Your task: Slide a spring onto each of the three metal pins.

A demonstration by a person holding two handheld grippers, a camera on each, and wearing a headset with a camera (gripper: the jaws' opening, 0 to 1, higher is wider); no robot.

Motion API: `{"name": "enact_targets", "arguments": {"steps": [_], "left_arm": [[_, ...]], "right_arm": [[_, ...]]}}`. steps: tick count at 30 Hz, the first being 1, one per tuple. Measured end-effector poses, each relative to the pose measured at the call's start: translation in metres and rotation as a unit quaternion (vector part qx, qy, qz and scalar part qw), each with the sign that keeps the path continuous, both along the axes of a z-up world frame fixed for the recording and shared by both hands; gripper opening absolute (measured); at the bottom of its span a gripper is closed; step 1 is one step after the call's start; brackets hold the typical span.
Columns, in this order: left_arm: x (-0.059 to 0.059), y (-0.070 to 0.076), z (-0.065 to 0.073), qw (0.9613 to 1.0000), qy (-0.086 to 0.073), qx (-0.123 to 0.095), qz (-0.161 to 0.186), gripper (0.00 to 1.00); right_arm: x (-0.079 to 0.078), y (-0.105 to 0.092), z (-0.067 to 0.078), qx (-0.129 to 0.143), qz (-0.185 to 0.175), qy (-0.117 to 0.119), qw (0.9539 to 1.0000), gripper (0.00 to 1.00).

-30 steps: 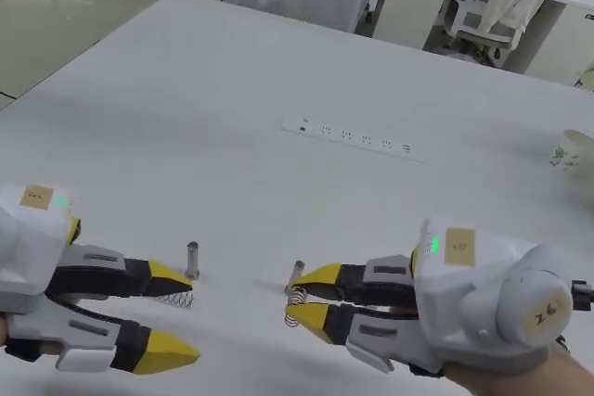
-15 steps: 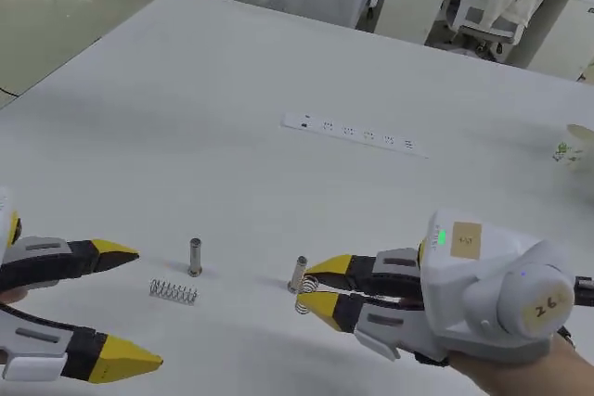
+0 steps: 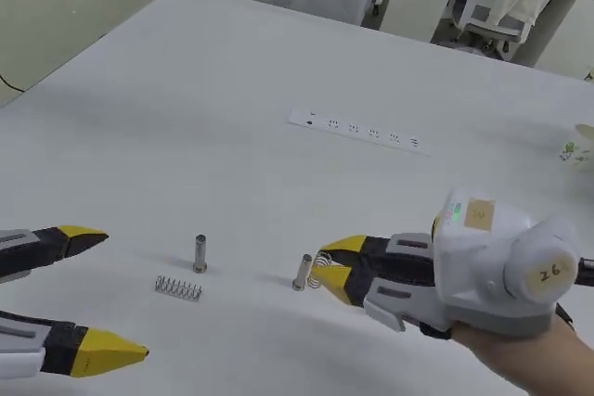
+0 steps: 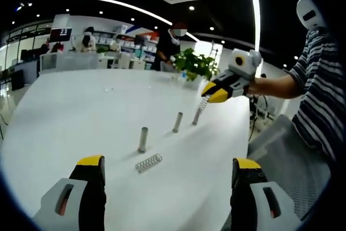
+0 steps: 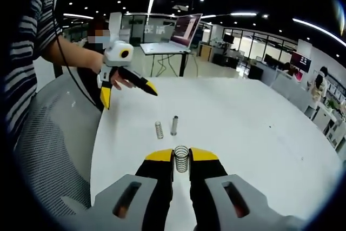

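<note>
Held spring (image 5: 182, 159): pinched between the fingers of the right gripper (image 3: 327, 264); up off the bench (image 3: 278, 71); its long way runs up and down, like a pin
Near pin (image 3: 302, 272): just beside the held spring, out past the fingertips; it stands up, leaning a little; the right gripper is much nearer
Far pin (image 3: 200, 253): bare; a loose spring (image 3: 178, 287) lies flat just beside it
Left gripper (image 3: 107, 296): fingers wide apart, holding nothing; well apart from the pins
Hard to see: a thin post (image 4: 197, 116) under the held spring in the left gripper view may be the third pin; cannot tell
</note>
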State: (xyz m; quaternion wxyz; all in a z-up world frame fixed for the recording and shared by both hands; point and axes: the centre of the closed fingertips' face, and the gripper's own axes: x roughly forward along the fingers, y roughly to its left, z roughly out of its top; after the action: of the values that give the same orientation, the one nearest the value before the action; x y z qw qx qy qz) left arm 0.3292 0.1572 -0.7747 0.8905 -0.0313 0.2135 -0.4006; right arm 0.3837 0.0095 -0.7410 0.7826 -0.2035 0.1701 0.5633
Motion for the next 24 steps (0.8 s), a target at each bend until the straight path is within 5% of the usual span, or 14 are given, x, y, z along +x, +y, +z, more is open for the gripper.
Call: {"name": "enact_targets", "arguments": {"steps": [12, 24], "left_arm": [[-0.002, 0.007, 0.0, 0.9999, -0.001, -0.004, 0.01, 0.98], [0.001, 0.002, 0.002, 0.9999, -0.001, -0.01, 0.008, 0.98]], "right_arm": [[0.029, -0.006, 0.006, 0.042, -0.062, 0.044, 0.9963, 0.07], [0.038, 0.005, 0.001, 0.036, -0.058, 0.049, 0.9965, 0.07]]}}
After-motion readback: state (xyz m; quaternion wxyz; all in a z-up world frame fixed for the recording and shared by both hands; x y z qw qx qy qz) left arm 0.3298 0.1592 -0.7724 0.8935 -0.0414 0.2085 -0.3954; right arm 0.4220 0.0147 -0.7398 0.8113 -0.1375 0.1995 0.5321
